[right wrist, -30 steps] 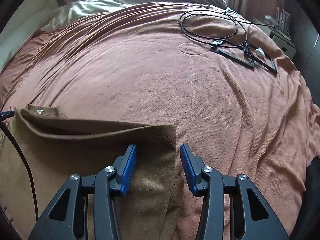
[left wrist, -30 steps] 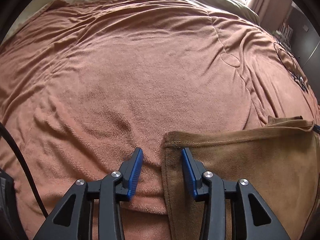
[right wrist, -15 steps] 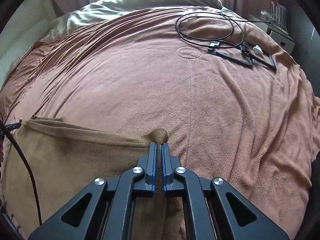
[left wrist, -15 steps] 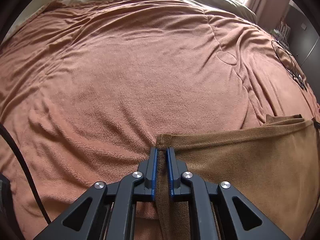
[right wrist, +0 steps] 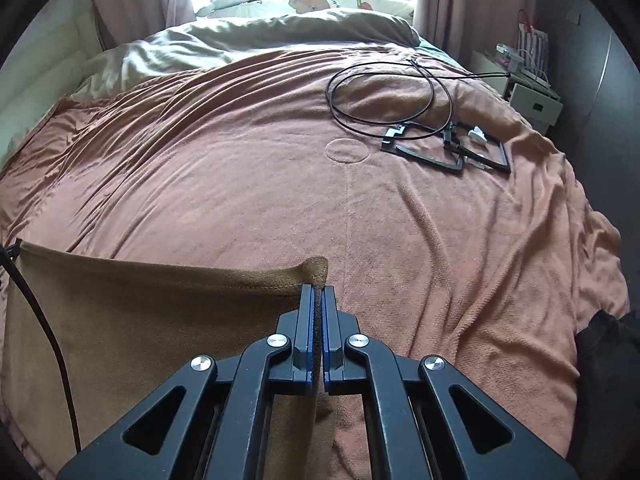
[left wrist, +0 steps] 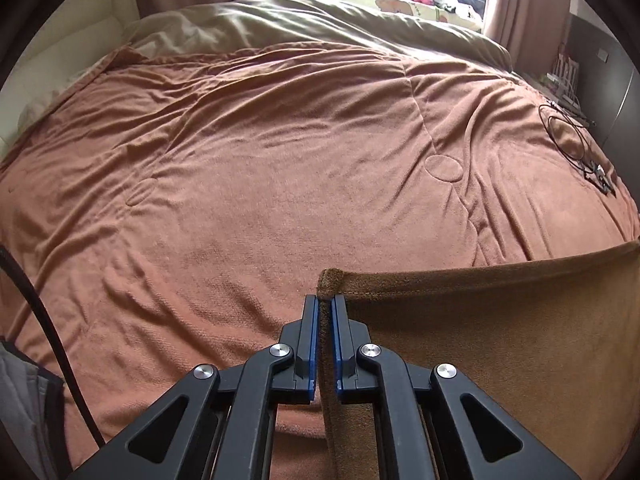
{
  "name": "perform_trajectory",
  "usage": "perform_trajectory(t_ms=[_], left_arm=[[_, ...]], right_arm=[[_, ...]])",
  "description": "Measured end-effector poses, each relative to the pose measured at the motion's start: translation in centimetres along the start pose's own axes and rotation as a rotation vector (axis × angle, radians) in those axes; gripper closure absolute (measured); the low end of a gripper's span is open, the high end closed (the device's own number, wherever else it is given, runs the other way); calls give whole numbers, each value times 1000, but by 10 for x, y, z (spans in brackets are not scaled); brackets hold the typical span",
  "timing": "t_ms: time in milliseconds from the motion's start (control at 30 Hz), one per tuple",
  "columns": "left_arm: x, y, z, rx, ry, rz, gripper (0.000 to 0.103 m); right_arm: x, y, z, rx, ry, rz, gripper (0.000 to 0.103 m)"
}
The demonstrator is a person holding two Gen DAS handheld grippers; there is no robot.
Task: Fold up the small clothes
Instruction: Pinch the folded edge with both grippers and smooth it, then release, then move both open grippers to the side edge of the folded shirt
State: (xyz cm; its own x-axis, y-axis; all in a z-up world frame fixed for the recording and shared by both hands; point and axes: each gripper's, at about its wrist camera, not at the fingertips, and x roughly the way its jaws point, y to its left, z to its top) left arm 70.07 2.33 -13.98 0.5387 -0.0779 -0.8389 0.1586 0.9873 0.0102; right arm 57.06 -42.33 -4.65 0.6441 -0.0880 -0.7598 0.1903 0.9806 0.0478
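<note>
- Rust-brown blanket (left wrist: 248, 200) covers the bed; black cable (right wrist: 384, 92) lies far right.
- Left gripper (left wrist: 327, 308) pinches the brown garment (left wrist: 500, 340) at one top corner.
- Right gripper (right wrist: 317, 296) pinches the other corner, the hem stretched between them above the blanket.

The small brown garment (left wrist: 500, 340) is a matt, napped cloth, suede-like, with a stitched hem along its upper edge. The blanket (left wrist: 260, 200) beneath is rust-coloured fleece or terry, soft and fuzzy, finely looped, with quilted seams. The left gripper (left wrist: 327, 304) and right gripper (right wrist: 317, 294) are black matt plastic with shiny round metal fasteners; their pads (left wrist: 313, 336) are blue, ribbed, seemingly rubber. The olive duvet (right wrist: 280, 36) looks smooth with a slight sheen. The black cable (right wrist: 384, 92) is glossy
</note>
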Motion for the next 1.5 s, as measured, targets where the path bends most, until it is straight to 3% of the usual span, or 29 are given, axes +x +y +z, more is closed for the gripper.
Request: perform_trajectory(t_ms=[133, 333, 400, 467, 533, 567, 733, 900, 1000, 1167, 1333, 1500], left_arm=[[18, 4, 1, -24, 16, 36, 97], [55, 9, -8, -64, 124, -8, 93], [53, 9, -10, -71, 114, -19, 91], [45, 11, -11, -79, 107, -30, 85], [36, 13, -14, -82, 100, -36, 83], [31, 12, -16, -78, 95, -38, 83], [7, 7, -31, -54, 78, -79, 83], [1, -2, -46, -15, 94, -101, 83], [7, -6, -55, 9, 112, -75, 83], [12, 0, -63, -20, 112, -45, 73], [-5, 8, -69, -82, 113, -36, 73], [-32, 11, -81, -104, 92, -60, 73]], right_arm=[[18, 0, 4, 7, 21, -17, 103], [61, 4, 2, 0, 115, -20, 103], [64, 5, -1, 10, 128, -12, 99], [57, 2, 0, 18, 114, -6, 88], [46, -1, -1, 18, 93, 1, 61], [39, -2, -2, 17, 82, 4, 58], [11, -1, -16, -35, 65, 17, 57], [15, -2, -31, -98, 122, 0, 61], [30, -7, -36, -71, 161, -32, 73], [38, -12, -39, 22, 135, -36, 75], [32, -14, -37, 88, 168, -37, 75], [-3, -15, -40, 90, 168, -15, 75]])
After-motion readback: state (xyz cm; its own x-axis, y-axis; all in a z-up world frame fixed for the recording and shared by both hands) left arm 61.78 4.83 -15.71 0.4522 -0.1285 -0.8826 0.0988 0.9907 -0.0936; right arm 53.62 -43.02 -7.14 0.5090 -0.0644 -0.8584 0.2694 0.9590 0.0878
